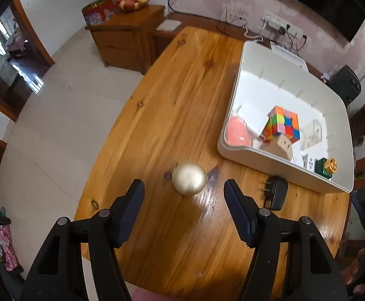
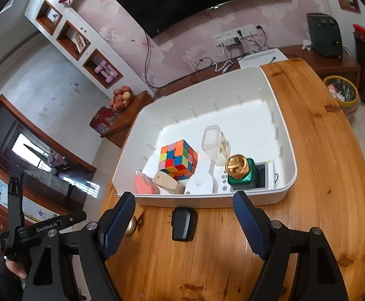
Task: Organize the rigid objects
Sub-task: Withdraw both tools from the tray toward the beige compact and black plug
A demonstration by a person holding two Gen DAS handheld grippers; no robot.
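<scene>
Left wrist view: the left gripper (image 1: pixel 184 193) was held with its jaws apart and empty, angled down at a round gold-coloured knob-like object (image 1: pixel 189 177) standing on the wooden table (image 1: pixel 172 95), just beyond the fingertips. The white bin (image 1: pixel 235 92) stood to the right, already loaded with a colourful puzzle cube (image 1: pixel 282 124), a wooden block (image 1: pixel 280 146) and a green bottle with a gold cap (image 1: pixel 326 166). A black plug adapter (image 2: pixel 182 223) lay on the table near the bin's near wall, framed by the right gripper (image 2: pixel 183 215), likewise spread and holding nothing. A clean pick would likely be made by centring the rounded object between the pads and closing low on its sides, where slipping seemed less probable. The only writing made out was "GenRobot.AI", printed on the left gripper's arm.
</scene>
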